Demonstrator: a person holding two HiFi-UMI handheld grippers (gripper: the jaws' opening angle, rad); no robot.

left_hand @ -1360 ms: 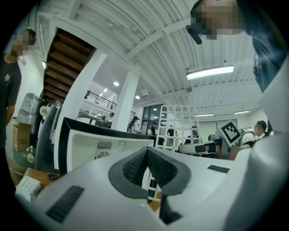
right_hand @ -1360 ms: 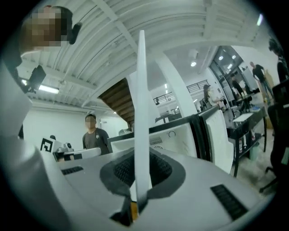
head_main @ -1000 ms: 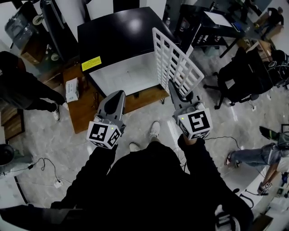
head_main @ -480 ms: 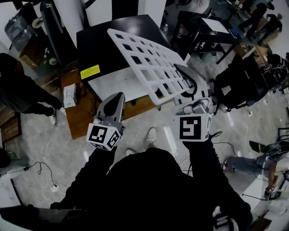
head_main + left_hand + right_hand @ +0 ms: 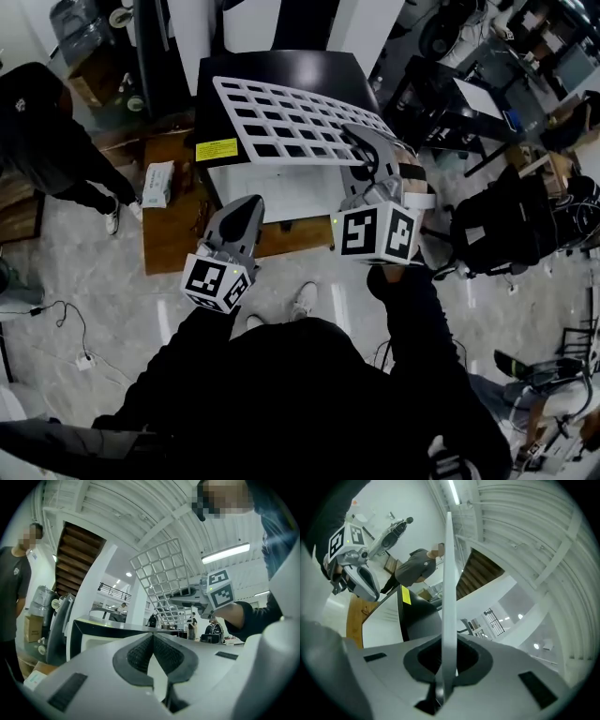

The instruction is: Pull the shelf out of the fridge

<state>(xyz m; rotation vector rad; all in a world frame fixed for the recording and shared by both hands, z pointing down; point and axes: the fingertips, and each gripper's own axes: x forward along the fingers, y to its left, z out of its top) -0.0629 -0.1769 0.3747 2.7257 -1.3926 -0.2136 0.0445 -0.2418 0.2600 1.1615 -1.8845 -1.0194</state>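
The white grid shelf [image 5: 286, 120] is out of the fridge and hangs nearly flat above it. My right gripper [image 5: 364, 145] is shut on its near right edge. In the right gripper view the shelf [image 5: 449, 588] shows edge-on, pinched between the dark pads [image 5: 465, 660]. The small black fridge [image 5: 281, 73] stands open, its white inside [image 5: 267, 180] facing me. My left gripper [image 5: 246, 204] is shut on nothing, in front of the fridge and to the left of the shelf. From the left gripper view the shelf [image 5: 161, 576] and the right gripper [image 5: 180, 597] are up and to the right.
The fridge rests on a wooden platform [image 5: 173, 239] with a white box [image 5: 157, 183] on it. A person in dark clothes [image 5: 47, 141] stands at the left. A black table [image 5: 450, 94] and an office chair [image 5: 506, 225] are at the right. Cables [image 5: 56, 323] lie on the floor.
The right gripper has rolled and risen, so the shelf went from standing on edge at the fridge's right to lying nearly flat above it. The left gripper shifted a little.
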